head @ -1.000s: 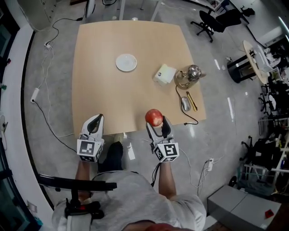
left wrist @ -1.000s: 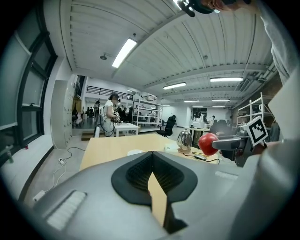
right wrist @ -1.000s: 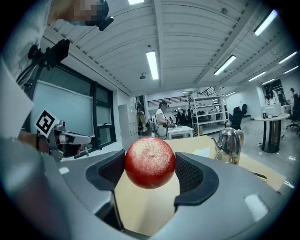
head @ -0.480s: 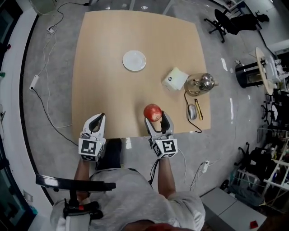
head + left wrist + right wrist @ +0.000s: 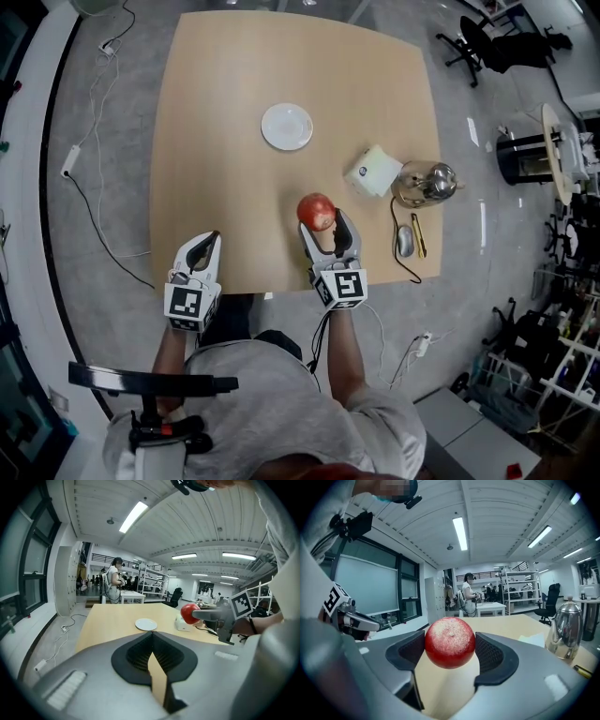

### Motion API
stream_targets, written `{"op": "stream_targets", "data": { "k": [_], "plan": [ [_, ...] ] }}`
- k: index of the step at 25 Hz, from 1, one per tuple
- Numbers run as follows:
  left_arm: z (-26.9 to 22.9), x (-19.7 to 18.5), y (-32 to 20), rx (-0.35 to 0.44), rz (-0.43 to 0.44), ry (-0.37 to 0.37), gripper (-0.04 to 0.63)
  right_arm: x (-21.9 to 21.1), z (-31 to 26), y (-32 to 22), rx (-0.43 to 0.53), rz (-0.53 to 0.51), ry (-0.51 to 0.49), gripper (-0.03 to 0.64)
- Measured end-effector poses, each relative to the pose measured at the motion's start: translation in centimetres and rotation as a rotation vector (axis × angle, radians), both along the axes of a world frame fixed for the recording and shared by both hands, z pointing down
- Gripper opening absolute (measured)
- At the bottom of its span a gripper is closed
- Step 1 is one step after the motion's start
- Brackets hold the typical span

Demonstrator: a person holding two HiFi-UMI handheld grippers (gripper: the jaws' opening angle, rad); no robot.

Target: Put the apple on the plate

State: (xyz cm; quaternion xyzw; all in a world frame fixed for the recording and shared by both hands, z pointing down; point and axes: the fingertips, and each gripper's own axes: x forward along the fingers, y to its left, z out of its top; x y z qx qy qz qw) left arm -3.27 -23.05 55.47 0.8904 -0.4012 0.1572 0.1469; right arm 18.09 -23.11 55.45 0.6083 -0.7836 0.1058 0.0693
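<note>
Red apple [image 5: 317, 211] in right claw [image 5: 319, 218], plate [image 5: 287, 126] beyond, box [image 5: 373, 171], kettle [image 5: 429, 182] rightward

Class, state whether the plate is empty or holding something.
Empty: the plate shows bare white; the right gripper holds the apple.

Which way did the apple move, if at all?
Yes. The apple, in the right hand-held gripper, moved forward from the table's near edge toward the plate.
</note>
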Motion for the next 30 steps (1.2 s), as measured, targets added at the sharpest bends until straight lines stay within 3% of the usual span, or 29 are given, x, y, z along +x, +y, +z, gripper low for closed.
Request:
{"op": "stream_targets", "data": {
  "k": [21,30],
  "plan": [
    [1.4,0.0,-1.4,-0.051,-0.022,-0.011,0.02,0.3,2.5,-12.1,0.0,-0.027,0.008,0.342],
    [2.9,-0.2,-2.9,-0.066,-0.042,-0.016,0.02,1.0,6.1,-16.5,-0.047,-0.027,0.034,0.342]
  ]
}}
